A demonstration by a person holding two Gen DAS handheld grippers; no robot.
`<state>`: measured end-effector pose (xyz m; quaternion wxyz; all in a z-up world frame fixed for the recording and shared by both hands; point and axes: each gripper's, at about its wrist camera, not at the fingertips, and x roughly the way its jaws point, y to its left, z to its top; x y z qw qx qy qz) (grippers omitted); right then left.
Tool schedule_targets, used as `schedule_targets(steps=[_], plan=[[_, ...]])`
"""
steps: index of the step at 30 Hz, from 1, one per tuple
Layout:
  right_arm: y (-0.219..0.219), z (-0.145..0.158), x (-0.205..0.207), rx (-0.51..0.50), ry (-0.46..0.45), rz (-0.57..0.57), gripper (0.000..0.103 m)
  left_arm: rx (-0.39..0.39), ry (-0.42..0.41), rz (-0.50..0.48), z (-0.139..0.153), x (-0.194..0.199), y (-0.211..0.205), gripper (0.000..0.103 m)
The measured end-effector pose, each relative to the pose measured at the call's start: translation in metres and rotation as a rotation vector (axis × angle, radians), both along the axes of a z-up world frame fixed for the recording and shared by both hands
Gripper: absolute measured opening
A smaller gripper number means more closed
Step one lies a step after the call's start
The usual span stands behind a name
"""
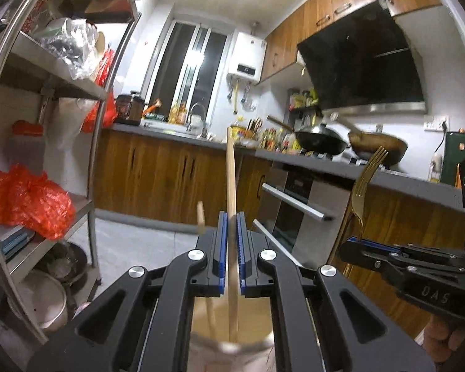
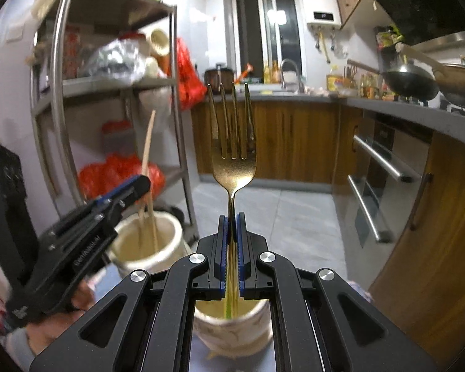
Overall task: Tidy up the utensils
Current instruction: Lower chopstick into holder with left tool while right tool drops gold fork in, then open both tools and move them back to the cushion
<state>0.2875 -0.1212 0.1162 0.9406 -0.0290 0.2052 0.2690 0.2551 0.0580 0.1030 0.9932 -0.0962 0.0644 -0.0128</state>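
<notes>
Fork (image 2: 233,155): polished gold-toned metal, glossy, smooth.
Chopstick (image 1: 231,186): pale bare wood, matt.
Left gripper (image 1: 231,226): matt black plastic arms, ribbed blue pads, shiny metal screw heads.
Right gripper (image 2: 231,226): same matt black plastic, ribbed blue pads.
Left cup (image 2: 167,232): cream ceramic look, smooth, faint sheen.
Cup under fork (image 2: 232,331): pale glazed surface with marbled streaks.
Shelf rack (image 2: 121,82): brushed steel.
Cabinets (image 1: 158,173): brown wood grain, low sheen.

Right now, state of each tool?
Left tool: closed on a wooden chopstick, its lower end in a cup.
Right tool: closed on the gold fork, tines up, over a second cup.
</notes>
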Motion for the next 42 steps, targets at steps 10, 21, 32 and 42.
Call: schedule_targets(steps=[10, 21, 32, 42], plan=[[0.004, -0.022, 0.014, -0.018, 0.092, 0.016, 0.007, 0.036, 0.140, 0.035, -0.012, 0.007, -0.002, 0.006], [0.002, -0.026, 0.027, 0.049, 0.104, -0.011, 0.007, 0.048, 0.160, 0.032, -0.010, 0.010, -0.001, 0.006], [0.002, -0.031, 0.032, 0.060, 0.121, -0.010, 0.016, 0.078, 0.148, 0.033, -0.006, 0.006, -0.007, 0.030], [-0.002, -0.020, 0.018, 0.058, 0.083, -0.005, 0.020, 0.095, 0.119, 0.043, 0.005, -0.003, -0.004, 0.037]])
